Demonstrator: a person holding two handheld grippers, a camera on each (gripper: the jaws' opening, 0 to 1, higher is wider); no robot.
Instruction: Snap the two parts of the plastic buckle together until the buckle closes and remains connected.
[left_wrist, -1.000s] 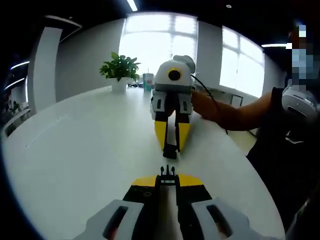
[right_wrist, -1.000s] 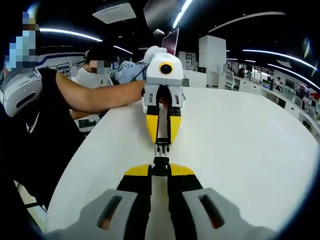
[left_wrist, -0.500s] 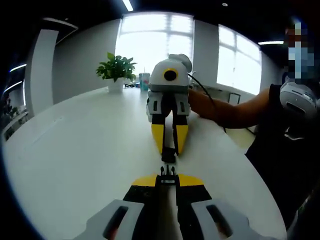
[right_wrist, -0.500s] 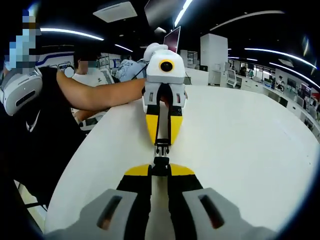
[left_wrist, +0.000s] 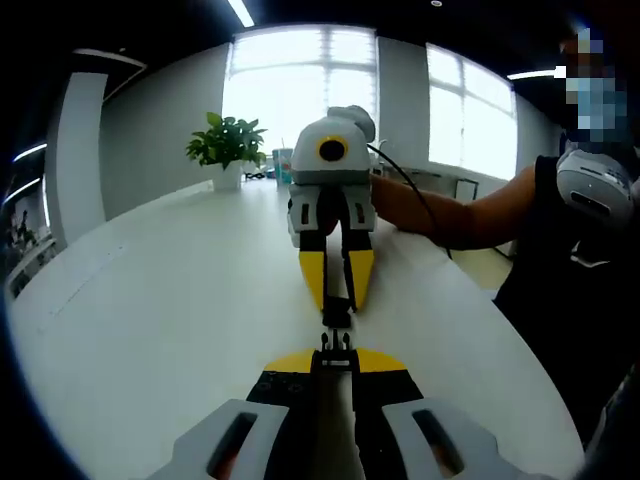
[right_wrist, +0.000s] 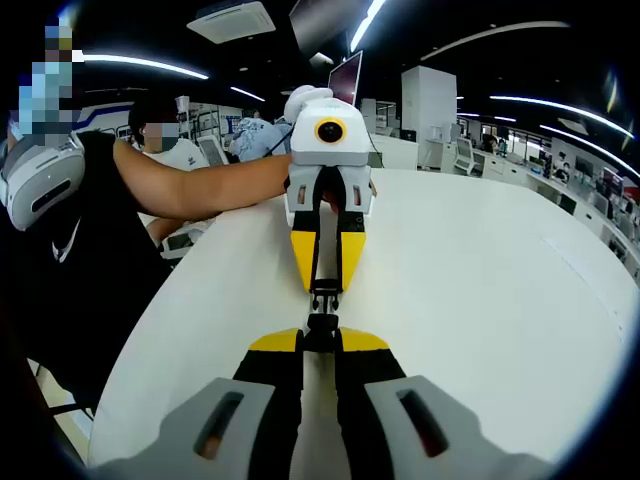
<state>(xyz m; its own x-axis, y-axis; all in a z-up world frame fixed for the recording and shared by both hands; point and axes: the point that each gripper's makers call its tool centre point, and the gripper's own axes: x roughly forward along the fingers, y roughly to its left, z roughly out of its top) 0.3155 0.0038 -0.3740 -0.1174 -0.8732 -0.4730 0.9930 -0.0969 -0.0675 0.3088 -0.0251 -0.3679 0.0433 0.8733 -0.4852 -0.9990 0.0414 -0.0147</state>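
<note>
Left gripper view first: the left gripper (left_wrist: 335, 352) rises from the bottom, grey moulded arms running into matte black jaws with yellow tips, pinched tight on the pronged buckle half (left_wrist: 335, 341), a small black plastic piece with thin prongs pointing away. Facing it comes the right gripper (left_wrist: 337, 290), glossy white rounded housing up top, yellow wedge-shaped jaws closed on the socket buckle half (left_wrist: 337, 316), a dark blocky bit of plastic. The two halves sit tip to tip above the smooth white surface (left_wrist: 160, 300); whether they have locked, I cannot tell. Beyond, a leafy potted plant (left_wrist: 226, 147) in a white pot stands near the far edge, and a person's forearm (left_wrist: 450, 215) reaches in behind the right gripper.

Over to the right gripper view: the right gripper (right_wrist: 320, 335) clamps the socket buckle half (right_wrist: 320, 328), and the left gripper (right_wrist: 325, 275) holds the pronged buckle half (right_wrist: 324, 298) straight at it, black plastic meeting black plastic, just above the surface (right_wrist: 480, 280).
</note>
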